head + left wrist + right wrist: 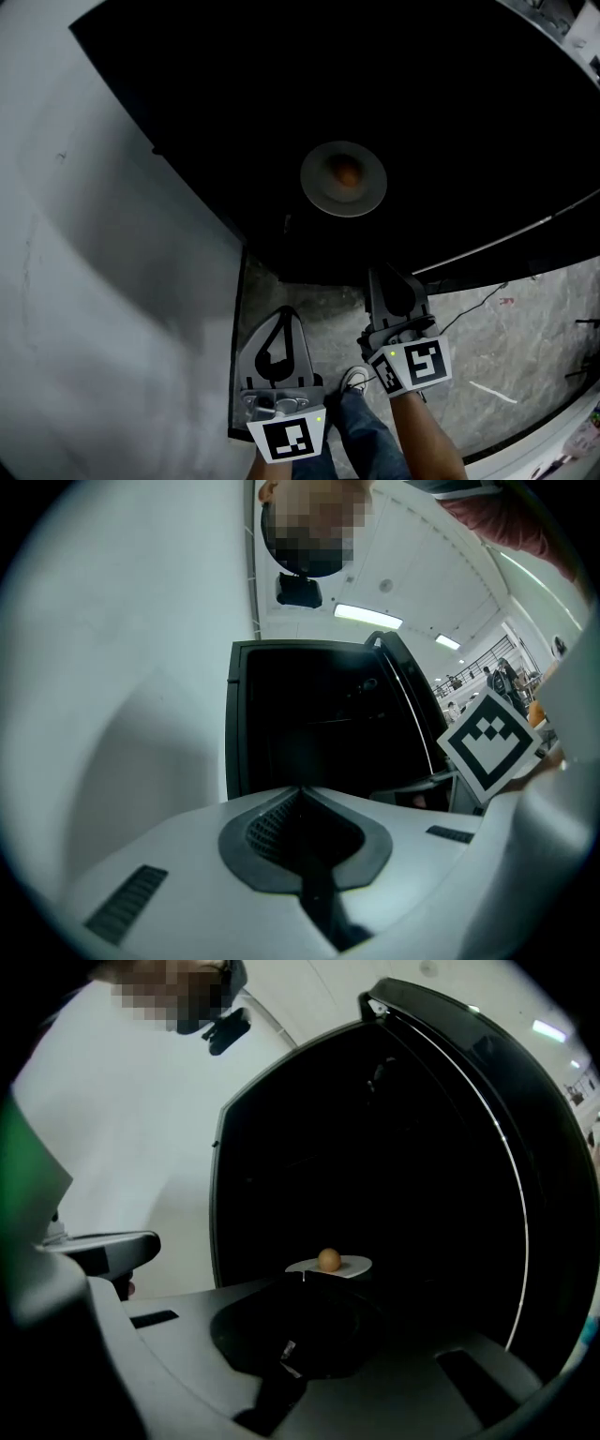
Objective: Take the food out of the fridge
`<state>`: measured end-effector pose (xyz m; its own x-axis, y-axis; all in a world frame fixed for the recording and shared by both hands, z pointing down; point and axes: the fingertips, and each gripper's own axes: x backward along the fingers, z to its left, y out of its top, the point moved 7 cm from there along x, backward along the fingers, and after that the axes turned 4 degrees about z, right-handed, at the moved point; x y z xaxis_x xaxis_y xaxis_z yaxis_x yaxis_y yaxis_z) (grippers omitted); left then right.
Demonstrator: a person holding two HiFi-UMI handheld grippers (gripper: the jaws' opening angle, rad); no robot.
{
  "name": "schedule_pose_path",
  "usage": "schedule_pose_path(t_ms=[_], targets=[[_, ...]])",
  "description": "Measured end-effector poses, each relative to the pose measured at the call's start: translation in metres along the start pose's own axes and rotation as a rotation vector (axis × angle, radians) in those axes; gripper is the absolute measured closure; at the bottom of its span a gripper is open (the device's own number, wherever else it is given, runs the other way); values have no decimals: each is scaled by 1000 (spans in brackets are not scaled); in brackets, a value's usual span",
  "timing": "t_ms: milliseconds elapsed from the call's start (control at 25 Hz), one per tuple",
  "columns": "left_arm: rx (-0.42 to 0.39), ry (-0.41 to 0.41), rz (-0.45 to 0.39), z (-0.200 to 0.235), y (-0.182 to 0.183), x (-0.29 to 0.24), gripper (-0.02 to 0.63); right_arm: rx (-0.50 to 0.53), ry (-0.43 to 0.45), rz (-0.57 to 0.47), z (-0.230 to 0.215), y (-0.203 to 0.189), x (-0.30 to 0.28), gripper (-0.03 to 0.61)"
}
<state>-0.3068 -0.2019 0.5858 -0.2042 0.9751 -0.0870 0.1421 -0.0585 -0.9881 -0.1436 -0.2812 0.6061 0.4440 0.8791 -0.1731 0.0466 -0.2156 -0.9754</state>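
Below our head camera the fridge (281, 94) gapes black. The plate (319, 195) lies mid-opening with the round orange food (346, 173) on it and dark room all round its rim. At six o'clock from the plate, our left gripper (284, 317) hangs over grey floor (328, 309); our right gripper (386, 279) reaches the fridge's lower edge.

Left gripper view: our left gripper (300, 794) has its jaws pressed together, empty. The fridge (309, 724) opens at twelve o'clock, and a white wall (112, 667) borders it at nine.

Right gripper view: our right gripper (314, 1283) is also closed on nothing. The plate (354, 1265) and food (328, 1259) sit beyond its tips at twelve o'clock, apart from them, and the door edge (506, 1176) curves at three.
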Motion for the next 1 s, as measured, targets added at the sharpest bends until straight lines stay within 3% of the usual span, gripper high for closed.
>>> schedule_pose_path(t_ms=[120, 280, 400, 720, 1000], targets=[[3, -5, -1, -1, 1, 1, 600, -166, 13, -25, -5, -2, -3, 555], [8, 8, -8, 1, 6, 1, 600, -504, 46, -101, -15, -4, -12, 554], [4, 8, -9, 0, 10, 1, 598, -694, 61, -125, -22, -8, -20, 554], [5, 14, -21, 0, 20, -3, 600, -922, 17, -87, -35, -21, -36, 492], [-2, 14, -32, 0, 25, -5, 600, -1114, 111, -138, -33, -21, -64, 462]])
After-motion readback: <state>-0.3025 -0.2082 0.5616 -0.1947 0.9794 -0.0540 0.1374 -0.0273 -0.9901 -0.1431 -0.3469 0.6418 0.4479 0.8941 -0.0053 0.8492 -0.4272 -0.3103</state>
